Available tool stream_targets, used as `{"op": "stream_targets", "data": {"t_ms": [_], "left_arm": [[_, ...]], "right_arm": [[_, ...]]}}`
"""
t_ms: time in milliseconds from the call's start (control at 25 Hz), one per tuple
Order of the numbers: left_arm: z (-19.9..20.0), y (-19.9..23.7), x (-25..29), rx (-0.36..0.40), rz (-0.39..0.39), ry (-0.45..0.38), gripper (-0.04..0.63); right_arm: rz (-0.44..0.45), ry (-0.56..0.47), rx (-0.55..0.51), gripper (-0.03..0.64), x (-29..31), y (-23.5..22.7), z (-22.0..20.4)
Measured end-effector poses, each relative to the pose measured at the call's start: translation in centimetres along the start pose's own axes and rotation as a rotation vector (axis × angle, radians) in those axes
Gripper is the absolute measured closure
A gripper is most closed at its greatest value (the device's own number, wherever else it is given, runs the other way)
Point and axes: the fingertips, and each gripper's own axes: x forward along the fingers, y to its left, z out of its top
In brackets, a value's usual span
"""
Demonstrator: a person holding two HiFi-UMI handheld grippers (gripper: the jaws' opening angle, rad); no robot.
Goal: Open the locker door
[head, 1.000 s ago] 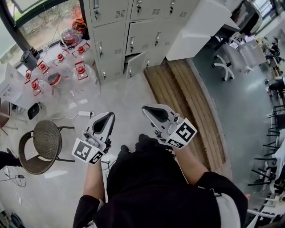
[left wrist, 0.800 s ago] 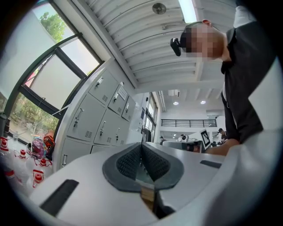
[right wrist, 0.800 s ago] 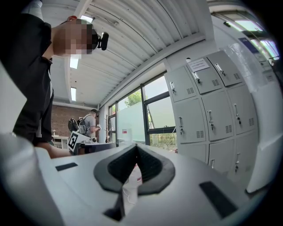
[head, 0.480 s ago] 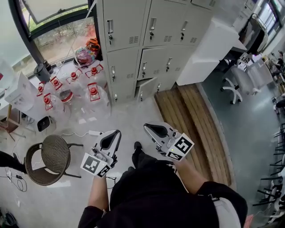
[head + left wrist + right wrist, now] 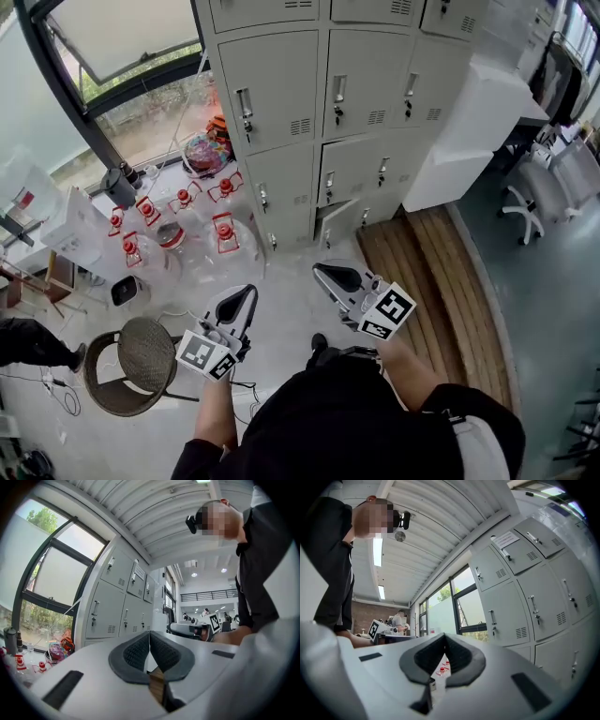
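Note:
A bank of grey metal lockers (image 5: 309, 103) stands ahead of me, each door with a small handle and lock. One low door (image 5: 331, 225) near the floor hangs slightly ajar. My left gripper (image 5: 247, 293) and right gripper (image 5: 322, 270) are held level in front of my body, still well short of the lockers. Both are shut with nothing between the pads. In the left gripper view the gripper (image 5: 149, 633) faces the lockers (image 5: 117, 602) at the left. In the right gripper view the gripper (image 5: 444, 635) has the lockers (image 5: 525, 597) at the right.
Several clear water jugs with red caps (image 5: 173, 230) stand on the floor left of the lockers, under a window (image 5: 141, 56). A wicker chair (image 5: 141, 361) sits at the lower left. Wooden boards (image 5: 427, 272) lie on the right beside a white cabinet (image 5: 469, 141).
I have walked toward the lockers: they now fill more of the head view. Both grippers travelled forward with me and stayed shut.

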Motion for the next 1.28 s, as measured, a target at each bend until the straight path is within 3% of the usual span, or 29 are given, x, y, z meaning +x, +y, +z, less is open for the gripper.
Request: {"op": "stream_targets", "data": {"t_ms": [280,560,960,1280], "left_arm": [[3.8,3.1,7.0,0.049,0.018,-0.002,0.578],[4.6,6.2,11.8,0.081,0.066,0.030,0.578],[5.8,12.0,13.7,0.052,0.084,0.024,0.578],[7.8,20.5,14.3,0.034,0.022,-0.036,0.578]], "right_arm": [[-0.008,-0.031,0.011,0.604,0.4,-7.8,2.2],[-0.004,-0.078,0.050,0.604,1.3,-14.1,2.3],[0.014,-0.051,0.119,0.604,6.3,-17.6,-0.6],[-0.062,-0.028,0.045,0.604,13.1,-19.7,0.7]]}}
